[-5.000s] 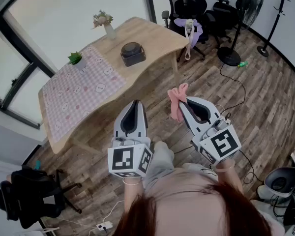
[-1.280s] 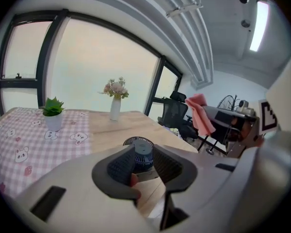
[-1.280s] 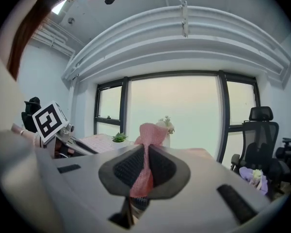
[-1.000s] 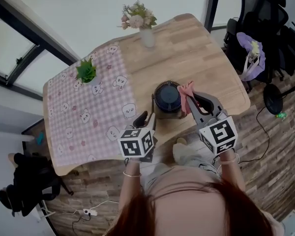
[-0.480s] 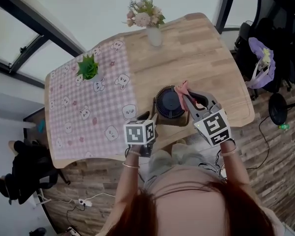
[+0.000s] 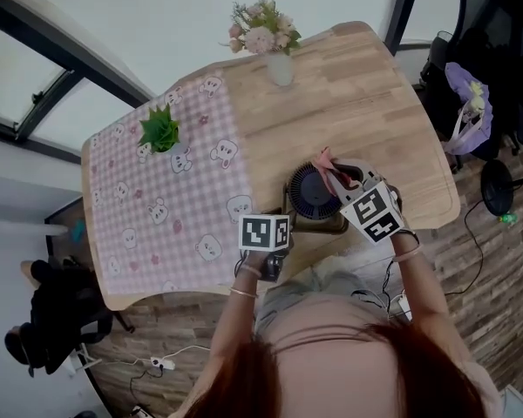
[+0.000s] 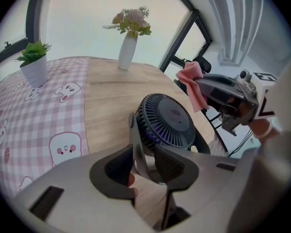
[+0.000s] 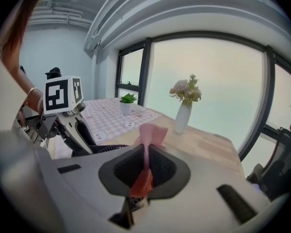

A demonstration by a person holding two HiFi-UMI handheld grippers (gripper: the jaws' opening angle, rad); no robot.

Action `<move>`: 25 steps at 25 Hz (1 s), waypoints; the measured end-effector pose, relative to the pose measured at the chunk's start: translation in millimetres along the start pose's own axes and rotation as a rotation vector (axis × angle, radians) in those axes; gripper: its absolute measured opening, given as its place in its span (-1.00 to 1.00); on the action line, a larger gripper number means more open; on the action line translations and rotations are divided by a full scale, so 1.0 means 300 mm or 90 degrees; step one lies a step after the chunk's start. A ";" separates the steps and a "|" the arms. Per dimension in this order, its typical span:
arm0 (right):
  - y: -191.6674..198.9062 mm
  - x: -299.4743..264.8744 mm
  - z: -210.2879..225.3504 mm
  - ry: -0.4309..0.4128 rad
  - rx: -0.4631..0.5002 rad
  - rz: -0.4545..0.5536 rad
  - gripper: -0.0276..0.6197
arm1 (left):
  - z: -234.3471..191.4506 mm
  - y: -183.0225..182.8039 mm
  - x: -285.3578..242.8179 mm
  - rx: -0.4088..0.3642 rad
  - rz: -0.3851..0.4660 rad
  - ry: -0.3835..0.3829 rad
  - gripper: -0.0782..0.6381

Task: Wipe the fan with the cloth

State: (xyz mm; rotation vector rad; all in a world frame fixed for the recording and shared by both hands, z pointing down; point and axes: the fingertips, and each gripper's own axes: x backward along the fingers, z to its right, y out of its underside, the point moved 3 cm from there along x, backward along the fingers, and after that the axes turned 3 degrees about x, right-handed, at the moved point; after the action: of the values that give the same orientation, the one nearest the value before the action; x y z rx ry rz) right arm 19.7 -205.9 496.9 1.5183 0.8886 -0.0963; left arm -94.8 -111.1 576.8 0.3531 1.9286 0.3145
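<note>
While the left gripper [image 7: 141, 161] is clamped down on the grey stand arm [image 7: 136, 142] of the fan [image 6: 312, 190], the right gripper [image 8: 146, 154] has its jaws pinched tight on the pink cloth [image 8: 153, 132], so both tools are grasping something. That little dark fan sits on the wooden table [image 6: 349, 94] close to the near edge, just right of the pink checkered tablecloth [image 6: 157, 198] with the cartoon toast faces, and its round grille is tipped upward. From the head view the cloth pokes out of the right jaws directly over the fan's right rim. From the left gripper view it hangs just above and beside the fan head. Honestly can't tell if it's actually touching the grille or a hair off it. A bunched bit of the cloth sticks up past the right gripper's jaw tips, and the rest is squeezed down between them. Farther back on the table there's a white vase of flowers [image 6: 279, 64] on the bare wood, and a small potted plant [image 6: 159, 131] sits on the checkered part, both well apart from the fan.
</note>
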 end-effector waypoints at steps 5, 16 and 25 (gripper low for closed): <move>0.062 -0.096 0.002 -0.016 0.010 -0.056 -0.84 | -0.036 -0.001 -0.041 0.009 -0.022 -0.014 -0.47; 0.133 -0.168 0.013 -0.046 -0.012 -0.092 -0.84 | -0.063 -0.017 -0.072 0.074 -0.008 -0.023 -0.60; 0.145 -0.162 0.020 -0.055 -0.028 -0.109 -0.84 | -0.066 -0.017 -0.072 0.131 0.009 -0.056 -0.63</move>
State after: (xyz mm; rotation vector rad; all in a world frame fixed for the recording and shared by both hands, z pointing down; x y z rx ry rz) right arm 13.4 -228.6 557.8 1.3851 0.9437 -0.2631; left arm -106.0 -125.1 600.5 0.5084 1.8760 0.1080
